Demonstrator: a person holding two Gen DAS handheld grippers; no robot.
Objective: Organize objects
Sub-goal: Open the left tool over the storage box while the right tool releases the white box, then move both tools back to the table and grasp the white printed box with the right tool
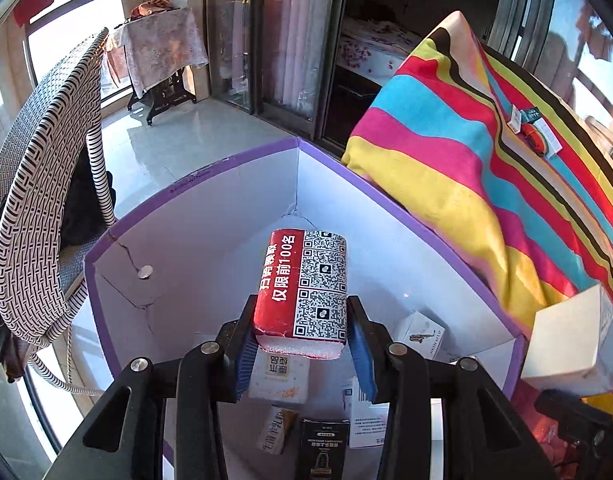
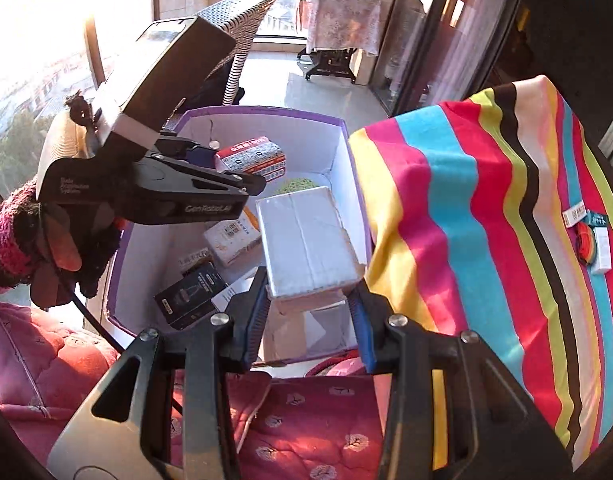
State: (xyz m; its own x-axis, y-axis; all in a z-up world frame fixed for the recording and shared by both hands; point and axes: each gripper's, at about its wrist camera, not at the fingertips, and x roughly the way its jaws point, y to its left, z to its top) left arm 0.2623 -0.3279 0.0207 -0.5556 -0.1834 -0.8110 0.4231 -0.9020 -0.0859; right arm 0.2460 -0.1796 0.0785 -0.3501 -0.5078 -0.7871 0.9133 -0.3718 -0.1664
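My left gripper (image 1: 302,344) is shut on a red tissue pack (image 1: 306,288) printed with QR codes, held above the inside of a white box with a purple rim (image 1: 186,184). The right wrist view shows that same left gripper (image 2: 222,164) and red pack (image 2: 250,158) over the box's far end (image 2: 266,111). My right gripper (image 2: 308,320) is shut on a white wrapped pack (image 2: 306,244), above the box's near right side. In the left view that white pack (image 1: 570,340) hangs at the right edge. Several small packs lie in the box, among them a black carton (image 2: 190,296).
A striped, brightly coloured cushion (image 2: 486,220) rises right of the box, with small packets (image 2: 590,236) on it. A wicker chair (image 1: 46,200) stands to the left. A red quilted cover (image 2: 306,420) lies in front. A gloved hand (image 2: 26,240) holds the left gripper.
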